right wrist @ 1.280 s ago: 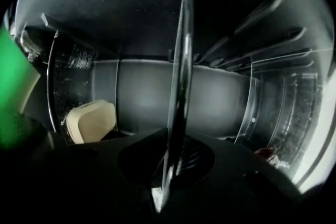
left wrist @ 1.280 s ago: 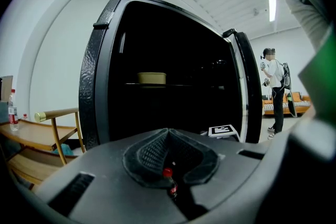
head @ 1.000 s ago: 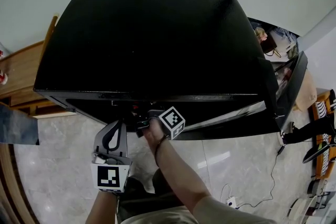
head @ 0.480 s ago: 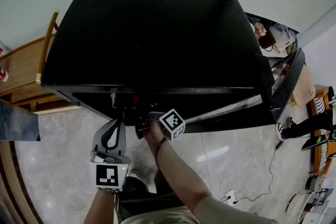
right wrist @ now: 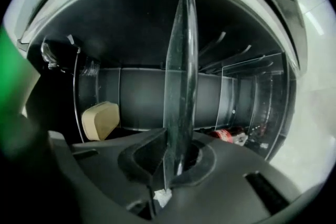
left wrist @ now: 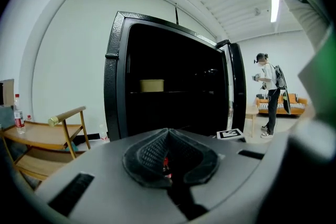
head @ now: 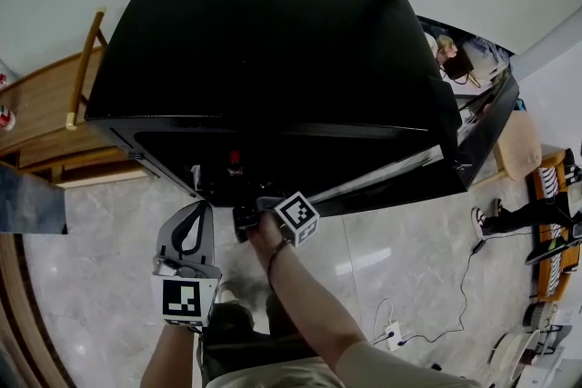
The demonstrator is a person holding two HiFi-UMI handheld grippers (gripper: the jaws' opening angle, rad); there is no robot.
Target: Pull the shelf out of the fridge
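Glass, seen edge-on: the shelf (right wrist: 178,60) stood clamped between the pads (right wrist: 142,159) of the right gripper (right wrist: 176,152), which gripped its front edge at the open front of the black fridge (head: 264,59). From the jaws the pane ran straight back toward the rear wall of the cabinet, so most of it appeared to lie inside.

The step in hand looked to be the pull itself, with the grasp made and the shelf only at the start of its travel. The next move would call for a straight, level draw toward the person, in line with the side walls, so that the pane did not tilt and bind. It would also need a firm hold, since smooth glass may slip between the pads. A second support under the front edge may be wanted as the shelf comes clear.

The left gripper (left wrist: 168,136) hung in front of the fridge, low and to the left of its front edge, well apart from the shelf. Its jaws were together on nothing.

A tan box (right wrist: 100,120) and a red can (right wrist: 224,135) lay inside the fridge. Whether either rested on the gripped shelf could not be told, and a careful pull would allow for a load.
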